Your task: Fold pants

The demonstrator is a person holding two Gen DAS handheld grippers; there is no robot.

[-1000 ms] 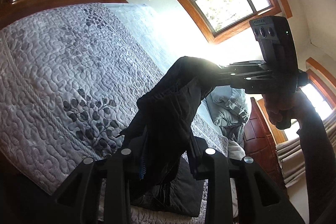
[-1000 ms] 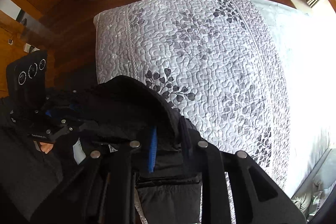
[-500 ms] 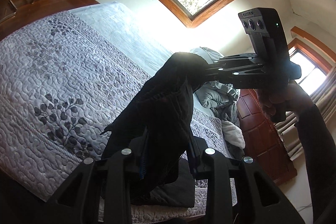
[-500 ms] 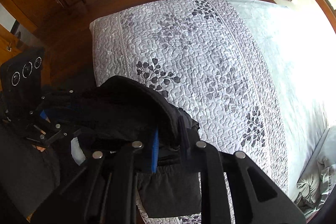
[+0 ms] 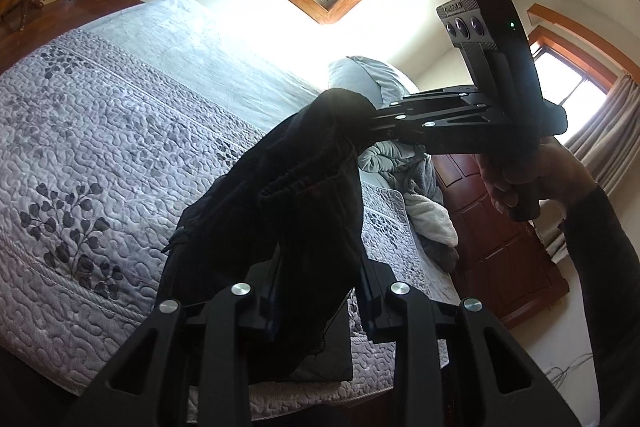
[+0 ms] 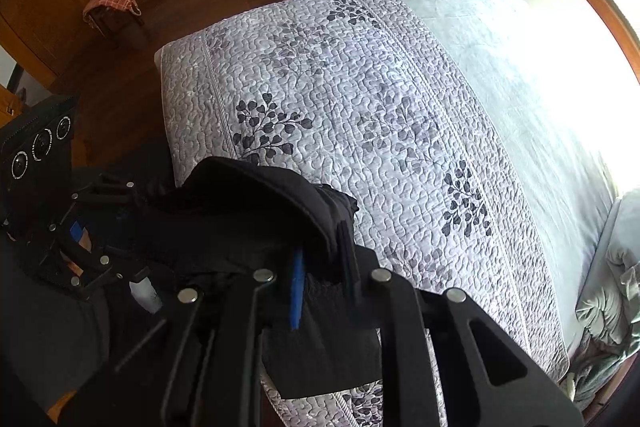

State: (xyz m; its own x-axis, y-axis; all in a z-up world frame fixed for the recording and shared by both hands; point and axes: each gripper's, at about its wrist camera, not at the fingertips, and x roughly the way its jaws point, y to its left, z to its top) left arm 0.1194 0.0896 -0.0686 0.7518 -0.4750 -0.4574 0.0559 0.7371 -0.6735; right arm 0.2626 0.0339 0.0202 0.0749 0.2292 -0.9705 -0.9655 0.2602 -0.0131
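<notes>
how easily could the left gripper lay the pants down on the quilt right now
Probably yes. The left gripper and right gripper both pinch the black pants in the air over the quilt, and that stretch of the bed looks bare.

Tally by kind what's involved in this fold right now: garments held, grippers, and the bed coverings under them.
Black pants: 1, clamped by both grippers
Grippers: 2, the left gripper and the right gripper
Quilted floral bedspread: 1
Pale blue sheet: 1
Total: 5
</notes>
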